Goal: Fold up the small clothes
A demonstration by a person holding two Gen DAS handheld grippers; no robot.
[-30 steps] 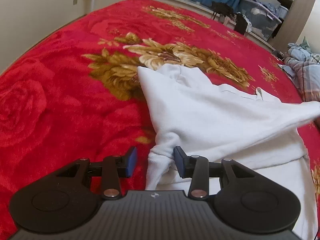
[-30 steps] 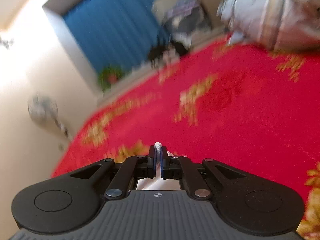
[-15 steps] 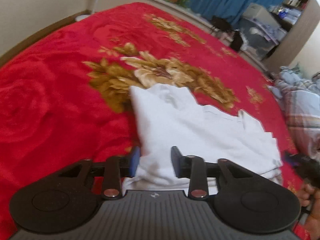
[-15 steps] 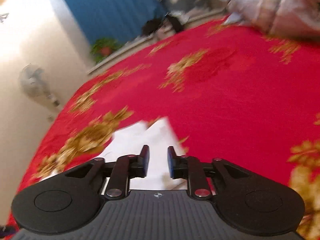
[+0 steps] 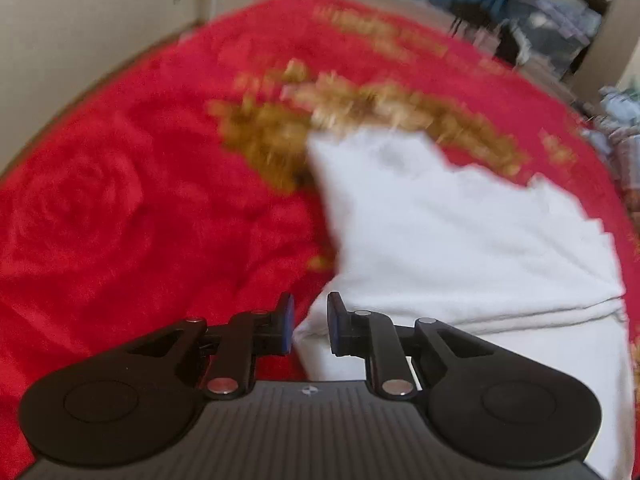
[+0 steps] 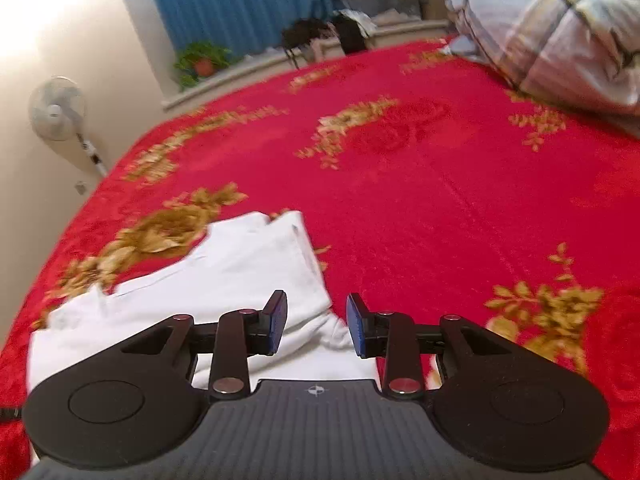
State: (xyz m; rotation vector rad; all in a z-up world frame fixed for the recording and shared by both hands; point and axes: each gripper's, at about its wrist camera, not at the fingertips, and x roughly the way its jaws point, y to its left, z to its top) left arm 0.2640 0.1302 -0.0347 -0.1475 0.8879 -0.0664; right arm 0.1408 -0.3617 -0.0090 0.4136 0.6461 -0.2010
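A white garment [image 5: 440,232] lies folded over on the red flowered bedspread [image 5: 120,220], with a fold ridge across its near part. My left gripper [image 5: 310,320] hovers over its near left corner. The jaws are closing with a narrow gap, and cloth shows below that gap, but the pads do not press on it. In the right wrist view the same garment [image 6: 248,272] lies to the left. My right gripper [image 6: 316,320] is above its near right edge, jaws opening and holding nothing. The left wrist view is blurred by motion.
A plaid bedding pile [image 6: 560,32] sits at the bed's far right. A standing fan [image 6: 58,110], a potted plant [image 6: 202,62] and a blue curtain [image 6: 232,0] stand beyond the bed. Storage boxes [image 5: 552,28] are at the back. Red bedspread [image 6: 440,200] spreads right of the garment.
My right gripper let go of the white cloth it was pinching and opened; the lifted flap now lies flat on the garment. My left gripper's jaws narrowed and it rose slightly.
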